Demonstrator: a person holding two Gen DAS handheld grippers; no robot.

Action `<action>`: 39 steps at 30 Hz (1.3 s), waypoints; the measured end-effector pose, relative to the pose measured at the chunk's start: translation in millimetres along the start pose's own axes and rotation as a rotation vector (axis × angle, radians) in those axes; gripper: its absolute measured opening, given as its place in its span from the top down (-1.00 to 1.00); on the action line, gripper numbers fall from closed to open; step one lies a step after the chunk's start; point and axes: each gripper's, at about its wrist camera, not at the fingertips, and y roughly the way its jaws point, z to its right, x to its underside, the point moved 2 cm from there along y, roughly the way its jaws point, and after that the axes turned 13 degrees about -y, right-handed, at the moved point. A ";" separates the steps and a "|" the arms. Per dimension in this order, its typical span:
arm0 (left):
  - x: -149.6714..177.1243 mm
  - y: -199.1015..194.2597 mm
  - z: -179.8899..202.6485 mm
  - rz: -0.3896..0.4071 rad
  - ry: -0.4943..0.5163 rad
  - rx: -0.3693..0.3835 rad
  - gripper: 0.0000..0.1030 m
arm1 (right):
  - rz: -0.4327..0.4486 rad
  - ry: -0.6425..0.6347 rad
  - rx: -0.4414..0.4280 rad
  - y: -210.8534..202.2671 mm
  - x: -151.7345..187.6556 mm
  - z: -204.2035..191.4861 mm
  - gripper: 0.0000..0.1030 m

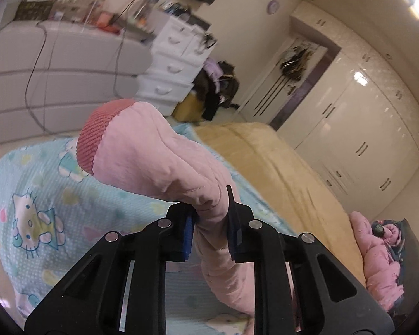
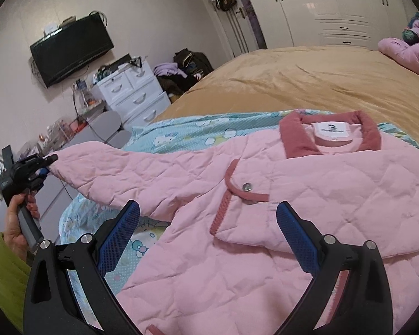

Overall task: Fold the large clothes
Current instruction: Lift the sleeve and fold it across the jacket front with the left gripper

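Note:
A pink quilted jacket with a dark pink collar lies front up on a cartoon-cat sheet on the bed. My left gripper is shut on its sleeve, which is lifted off the bed with the ribbed cuff sticking out ahead of the pads. In the right wrist view that left gripper holds the sleeve end out to the left. My right gripper hovers open over the jacket's chest with nothing between its fingers.
A tan blanket covers the far part of the bed, with a heap of pink bedding at its right end. A white drawer chest, a wall TV and white wardrobes stand beyond. A hand in a green sleeve holds the left gripper.

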 end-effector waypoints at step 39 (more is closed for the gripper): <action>225.4 -18.1 252.0 -0.227 0.477 0.372 0.78 | 0.115 0.324 0.110 -120.9 69.3 176.7 -0.90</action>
